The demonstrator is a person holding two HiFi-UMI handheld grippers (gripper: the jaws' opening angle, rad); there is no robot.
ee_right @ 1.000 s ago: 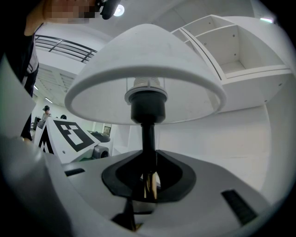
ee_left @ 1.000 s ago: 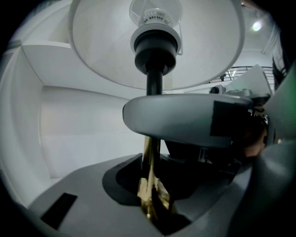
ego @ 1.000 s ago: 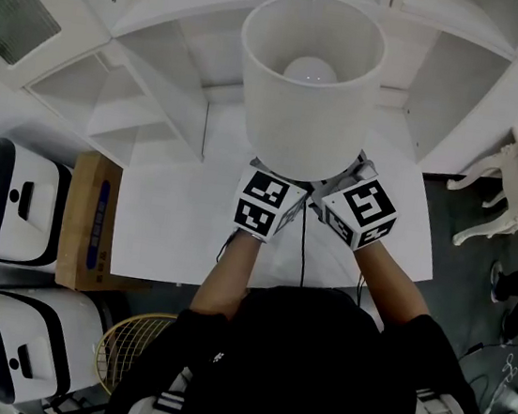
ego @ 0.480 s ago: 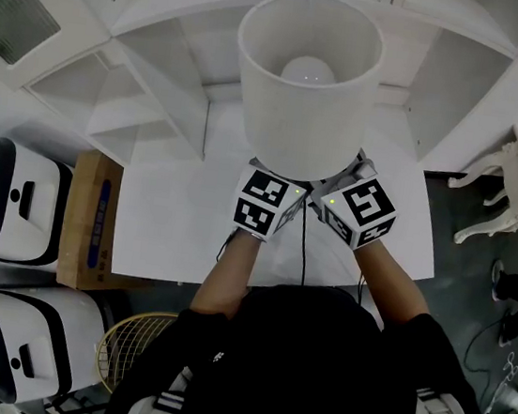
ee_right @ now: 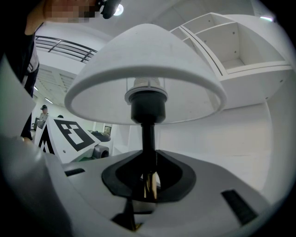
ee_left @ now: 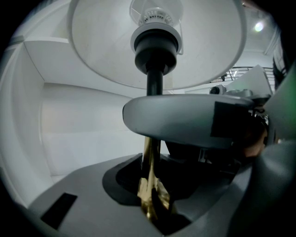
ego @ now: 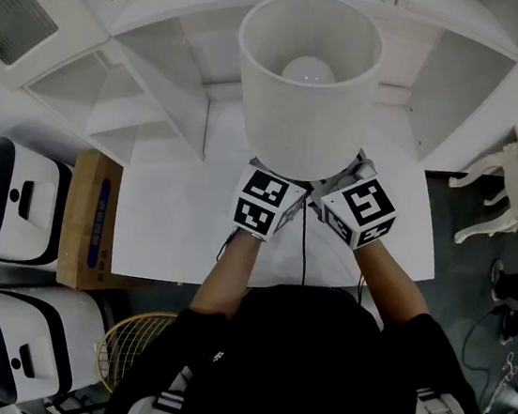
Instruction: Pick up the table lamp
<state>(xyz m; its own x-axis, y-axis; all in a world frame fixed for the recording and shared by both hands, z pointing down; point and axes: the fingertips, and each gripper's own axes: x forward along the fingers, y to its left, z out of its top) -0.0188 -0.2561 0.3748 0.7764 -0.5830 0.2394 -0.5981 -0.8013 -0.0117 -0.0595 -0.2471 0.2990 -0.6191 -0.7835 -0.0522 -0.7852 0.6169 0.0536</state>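
the left tongs [ee_left: 152,159] and right tongs [ee_right: 148,180] each grip the thin black-and-gold stem [ee_right: 148,134] of the white drum-shaded table lamp [ego: 303,84], a paired hold likely meant to steady its top-heavy shade.

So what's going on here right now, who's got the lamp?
A person has both grippers on the lamp. The left gripper and the right gripper each have their jaws closed on its thin stem, just below the shade and close beside each other. The lamp stands upright over the table, in front of the shelves. Its base is hidden, so I can't tell whether it is lifted.
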